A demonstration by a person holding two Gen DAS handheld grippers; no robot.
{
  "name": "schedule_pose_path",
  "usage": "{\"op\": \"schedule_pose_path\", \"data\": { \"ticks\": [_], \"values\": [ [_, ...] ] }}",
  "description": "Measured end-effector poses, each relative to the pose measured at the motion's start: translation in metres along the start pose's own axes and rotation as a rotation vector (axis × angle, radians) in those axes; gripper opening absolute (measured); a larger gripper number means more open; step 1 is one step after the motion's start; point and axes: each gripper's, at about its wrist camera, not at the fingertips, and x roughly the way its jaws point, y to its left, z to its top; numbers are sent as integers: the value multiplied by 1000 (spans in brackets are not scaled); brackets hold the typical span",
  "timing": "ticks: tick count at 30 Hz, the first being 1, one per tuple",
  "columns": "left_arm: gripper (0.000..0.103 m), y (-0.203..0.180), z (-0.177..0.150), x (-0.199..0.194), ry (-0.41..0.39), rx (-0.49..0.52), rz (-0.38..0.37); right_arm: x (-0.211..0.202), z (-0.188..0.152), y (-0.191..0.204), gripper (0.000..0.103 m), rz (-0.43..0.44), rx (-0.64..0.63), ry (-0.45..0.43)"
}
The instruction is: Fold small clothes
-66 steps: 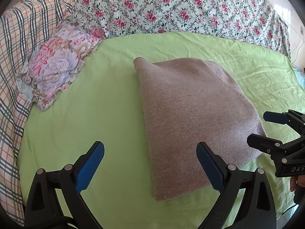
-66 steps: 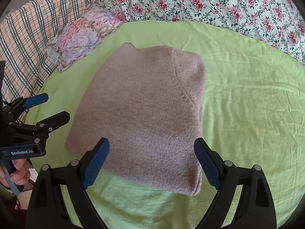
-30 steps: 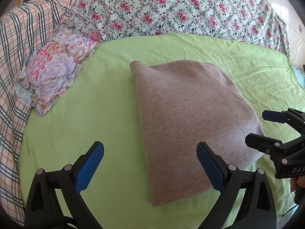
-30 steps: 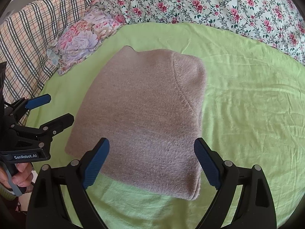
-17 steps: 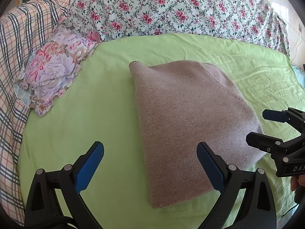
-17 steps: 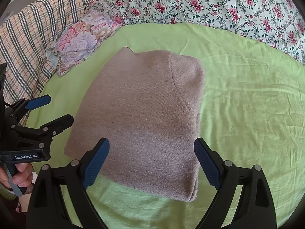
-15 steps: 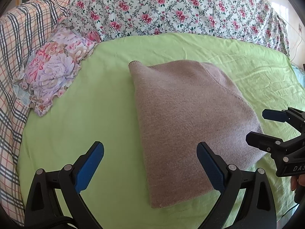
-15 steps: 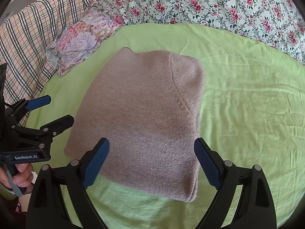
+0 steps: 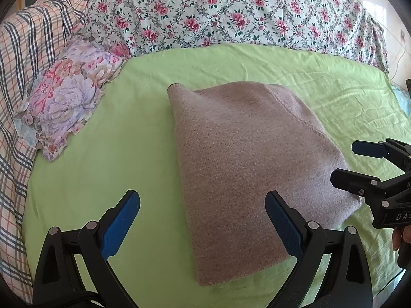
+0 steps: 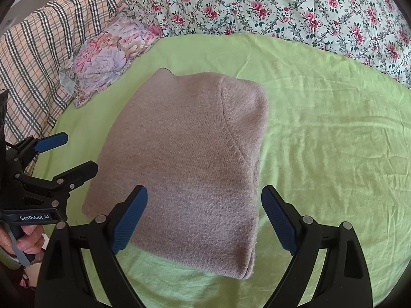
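Here, a folded sweater [image 9: 246, 164] lies flat on the green sheet [image 9: 108, 154].
The left gripper [image 9: 203, 220] and right gripper [image 10: 204, 218] hover beside its near edge, jaws spread, holding nothing.

plaid blanket [image 10: 38, 59]: cut by left edge | hand [image 10: 24, 240] on left claw: mostly out of frame
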Motion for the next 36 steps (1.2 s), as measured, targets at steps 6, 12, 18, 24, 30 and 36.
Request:
{"op": "schedule_pose_path", "data": {
  "ticks": [6,12,18,24,30,36],
  "values": [
    [98,-1,2,2,4,6,-1,1,0,2,90,2,1,0],
    [98,-1,3,3,3,6,0,1,-1,5,90,3,2,-2],
    [98,-1,3,3,0,5,2,1,0,5,90,4,-2,-6],
    [98,3,8,3,-14,0,-6,4,4,5,90,10,-6,-6],
    [98,13,15,9,-15,-20,11,9,7,0,90,18,11,-3],
    [98,12,14,12,0,-21,19,8,6,1,90,26,11,-5]
  ]
}}
